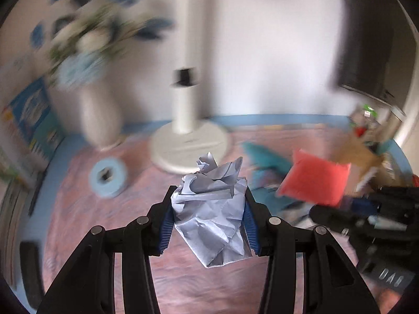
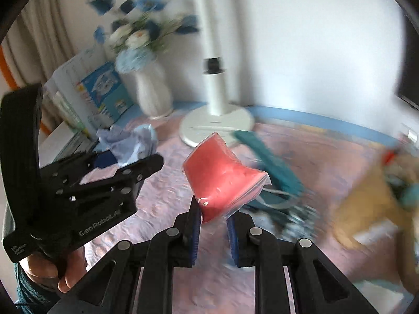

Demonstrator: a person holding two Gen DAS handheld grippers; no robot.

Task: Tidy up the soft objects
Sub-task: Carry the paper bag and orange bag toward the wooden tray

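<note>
We squeeze the light, crumpled paper ball (image 1: 212, 209) up in the air in our left gripper (image 1: 209, 225), while our right gripper (image 2: 213, 231) pinches the squishy red bag (image 2: 222, 180) by its corner.

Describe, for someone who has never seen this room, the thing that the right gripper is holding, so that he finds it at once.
Start at the white fan stand on the pink table cover. In front of its round base, the right gripper pinches a red pack in clear plastic. It is smooth and plump, unlike the crumpled pale paper in the left gripper.
</note>
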